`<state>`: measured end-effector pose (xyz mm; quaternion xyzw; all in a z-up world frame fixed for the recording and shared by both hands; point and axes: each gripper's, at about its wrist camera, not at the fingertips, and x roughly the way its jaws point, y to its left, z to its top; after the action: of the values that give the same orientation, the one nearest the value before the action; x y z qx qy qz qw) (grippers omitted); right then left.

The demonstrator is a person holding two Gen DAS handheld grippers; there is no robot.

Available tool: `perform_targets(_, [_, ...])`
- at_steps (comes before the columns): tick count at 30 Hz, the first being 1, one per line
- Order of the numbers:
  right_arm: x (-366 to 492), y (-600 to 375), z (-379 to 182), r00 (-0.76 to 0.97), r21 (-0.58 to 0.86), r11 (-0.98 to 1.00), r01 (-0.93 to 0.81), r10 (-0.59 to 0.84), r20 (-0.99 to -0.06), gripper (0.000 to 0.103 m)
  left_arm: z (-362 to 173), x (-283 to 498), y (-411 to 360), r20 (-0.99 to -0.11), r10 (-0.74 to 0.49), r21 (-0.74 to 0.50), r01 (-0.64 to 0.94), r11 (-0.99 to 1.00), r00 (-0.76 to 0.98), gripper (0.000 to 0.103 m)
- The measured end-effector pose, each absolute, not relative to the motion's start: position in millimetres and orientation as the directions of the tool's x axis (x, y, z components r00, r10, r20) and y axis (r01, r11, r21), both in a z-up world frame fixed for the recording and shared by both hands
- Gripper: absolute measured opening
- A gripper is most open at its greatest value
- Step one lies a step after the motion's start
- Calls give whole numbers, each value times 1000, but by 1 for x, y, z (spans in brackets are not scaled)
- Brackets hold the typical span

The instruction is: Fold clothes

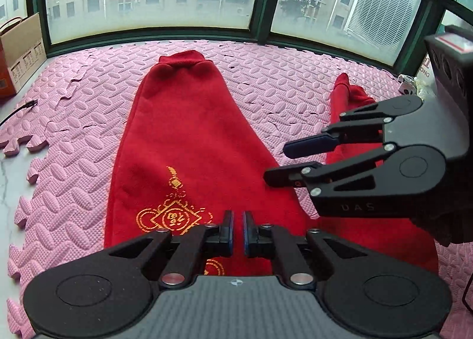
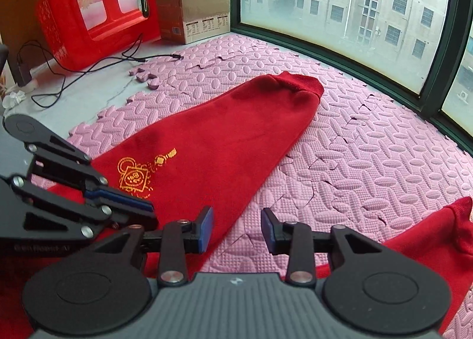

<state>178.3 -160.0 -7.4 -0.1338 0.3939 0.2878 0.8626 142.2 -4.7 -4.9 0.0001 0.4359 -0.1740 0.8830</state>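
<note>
A red garment [image 1: 189, 137] with gold embroidery [image 1: 171, 214] lies flat on the pink foam mat [image 1: 88, 120]. One long leg runs away to a ribbed cuff [image 1: 181, 60] by the window. A second red leg [image 1: 346, 102] lies apart on the right, also seen as the red leg [image 2: 443, 235]. My left gripper [image 1: 238, 231] hovers over the embroidered part, shut to a narrow slit with no cloth between the fingers. My right gripper [image 2: 236, 225] is open above the garment's right edge and bare mat, close beside the left gripper [image 2: 147, 210].
A cardboard box [image 2: 195, 16] and a red plastic stool [image 2: 88, 7] stand at the far left by the green window frame [image 1: 260, 34]. A black cable [image 2: 88, 65] trails over the marble floor past the mat's jagged edge [image 1: 23, 149].
</note>
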Motion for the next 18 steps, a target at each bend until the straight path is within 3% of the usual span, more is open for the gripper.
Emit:
perform_targets(11, [147,-180,6,564,20,829,-559,397,-724,36,1,122,45,-773,-220,-163,149,975,596,10])
perform_targets(13, [142,-194,10,587,24,853,-522,379,-716,36,4,115,46,-767,-224,-171,145,975,601,17])
perform_targets(16, [141,-218,13,615,22,885,-465,341,-711,37,11,103,40,-753,-234,-177,154,972,615,43])
perform_targets(18, [147,-235,12,628,30,907,-419,314,-712,39,16,95,32,-744,-252,-179,179,967,619,47])
